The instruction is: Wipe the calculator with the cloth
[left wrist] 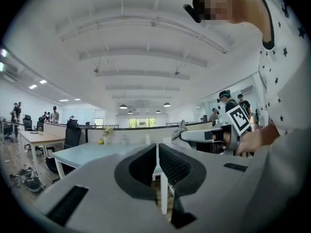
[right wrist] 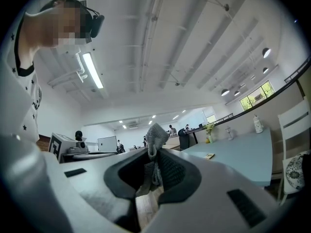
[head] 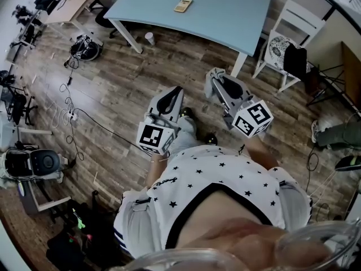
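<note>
A beige calculator (head: 183, 4) lies on the light blue table (head: 225, 16), far ahead of both grippers; in the right gripper view the calculator (right wrist: 210, 156) shows small on the table top (right wrist: 243, 152). My right gripper (head: 214, 76) is held up over the wooden floor, shut on a grey cloth (right wrist: 155, 142) that sticks out above its jaws (head: 217, 72). My left gripper (head: 177, 90) is beside it, shut with nothing in it (left wrist: 158, 154). From the left gripper view the right gripper (left wrist: 214, 132) and its cloth (left wrist: 181, 129) are off to the right.
A white chair (head: 290, 30) with a dark bag stands right of the table. A paper cup (head: 149, 38) sits on the floor by a table leg. Cables and a power strip (head: 70, 116) run along the left floor, near equipment (head: 34, 164). A wooden desk (head: 73, 1) stands far left.
</note>
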`<move>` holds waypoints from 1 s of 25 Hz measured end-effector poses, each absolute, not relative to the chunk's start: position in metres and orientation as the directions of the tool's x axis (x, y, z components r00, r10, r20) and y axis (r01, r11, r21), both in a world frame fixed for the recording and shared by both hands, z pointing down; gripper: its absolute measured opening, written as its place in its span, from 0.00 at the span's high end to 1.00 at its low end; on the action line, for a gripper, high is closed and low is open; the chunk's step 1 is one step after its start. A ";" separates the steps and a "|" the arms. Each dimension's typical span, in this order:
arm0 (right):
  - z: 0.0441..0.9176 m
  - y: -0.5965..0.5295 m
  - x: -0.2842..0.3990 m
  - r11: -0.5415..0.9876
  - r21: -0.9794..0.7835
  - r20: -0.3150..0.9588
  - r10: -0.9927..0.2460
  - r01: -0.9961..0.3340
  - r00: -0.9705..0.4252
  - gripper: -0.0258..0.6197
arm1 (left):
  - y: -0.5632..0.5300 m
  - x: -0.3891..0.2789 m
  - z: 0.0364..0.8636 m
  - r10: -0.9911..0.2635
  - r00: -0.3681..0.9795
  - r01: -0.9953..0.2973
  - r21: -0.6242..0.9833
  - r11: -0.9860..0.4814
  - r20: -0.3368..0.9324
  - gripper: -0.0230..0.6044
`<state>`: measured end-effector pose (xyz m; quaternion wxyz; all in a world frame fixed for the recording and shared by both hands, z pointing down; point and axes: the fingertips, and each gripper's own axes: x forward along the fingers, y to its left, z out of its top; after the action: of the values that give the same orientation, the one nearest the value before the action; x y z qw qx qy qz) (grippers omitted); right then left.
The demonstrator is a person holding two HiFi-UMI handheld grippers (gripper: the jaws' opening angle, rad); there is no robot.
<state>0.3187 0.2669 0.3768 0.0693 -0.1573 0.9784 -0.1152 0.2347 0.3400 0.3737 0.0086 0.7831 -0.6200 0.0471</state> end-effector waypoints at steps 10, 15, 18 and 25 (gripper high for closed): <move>0.370 0.238 0.292 0.911 -0.228 -0.104 -0.374 -0.344 -0.921 0.88 | 0.302 0.203 0.368 -0.958 0.280 -0.958 -0.050 -0.283 0.061 0.90; 0.374 0.213 0.280 0.893 -0.228 -0.090 -0.417 -0.389 -0.905 0.88 | 0.275 0.187 0.370 -0.947 0.318 -0.946 -0.043 -0.320 0.054 0.90; 0.374 0.201 0.269 0.887 -0.224 -0.081 -0.430 -0.404 -0.899 0.88 | 0.261 0.176 0.370 -0.943 0.328 -0.943 -0.043 -0.331 0.052 0.90; 0.376 0.172 0.237 0.883 -0.227 -0.064 -0.434 -0.410 -0.899 0.88 | 0.226 0.145 0.371 -0.937 0.345 -0.936 -0.052 -0.348 0.058 0.90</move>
<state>0.2371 0.1721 0.3757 0.0565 -0.2178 0.9687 -0.1045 0.1447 0.2260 0.3711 -0.0046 0.8200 -0.5711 0.0385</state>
